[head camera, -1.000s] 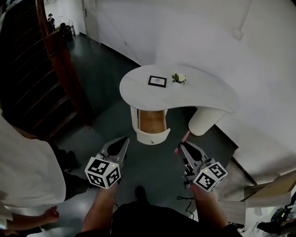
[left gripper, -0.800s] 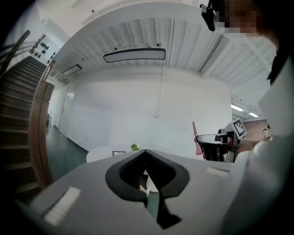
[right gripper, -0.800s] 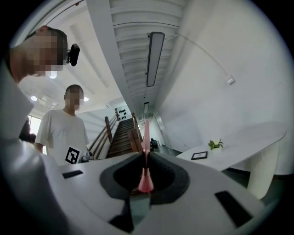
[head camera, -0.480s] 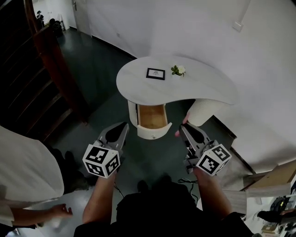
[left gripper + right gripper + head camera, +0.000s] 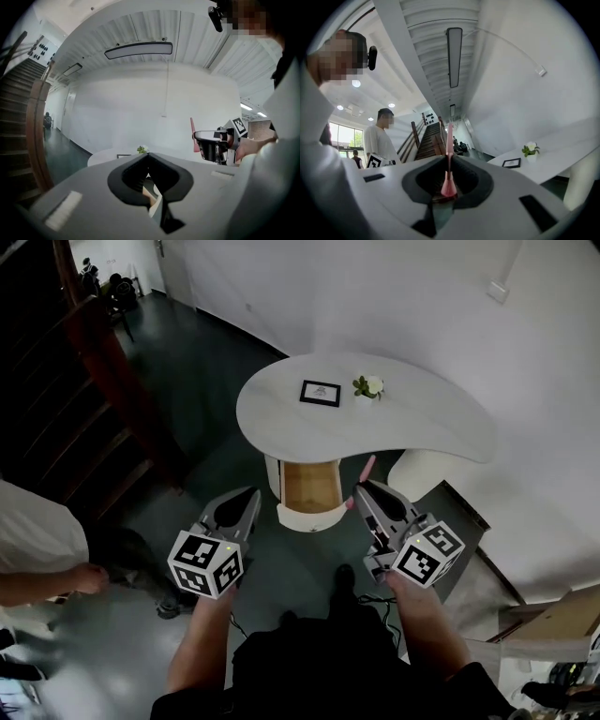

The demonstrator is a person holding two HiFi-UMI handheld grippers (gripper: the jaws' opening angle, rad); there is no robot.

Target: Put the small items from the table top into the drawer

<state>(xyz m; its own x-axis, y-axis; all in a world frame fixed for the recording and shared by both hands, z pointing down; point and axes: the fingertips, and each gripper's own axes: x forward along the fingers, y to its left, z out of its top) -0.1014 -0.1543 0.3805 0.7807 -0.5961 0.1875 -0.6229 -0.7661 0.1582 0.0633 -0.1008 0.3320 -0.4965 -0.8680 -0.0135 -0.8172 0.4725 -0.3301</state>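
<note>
Right gripper (image 5: 360, 489) clamps a pink strip (image 5: 449, 140) just beside the open drawer (image 5: 309, 488) under the table's (image 5: 422, 427) near edge. Left gripper (image 5: 253, 495) is closed, empty. Recommend centring the strip over the drawer, lowering, then releasing.

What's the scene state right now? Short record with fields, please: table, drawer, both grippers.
table: white, curved top
on table: picture frame and small potted plant, side by side, not touching
drawer: open below the table top; nothing visible inside
left gripper: jaws together, empty, to the left of the drawer front
right gripper: jaws closed on a thin pink stick, right of the drawer
bystander: white shirt, at the left edge of the head view
</note>
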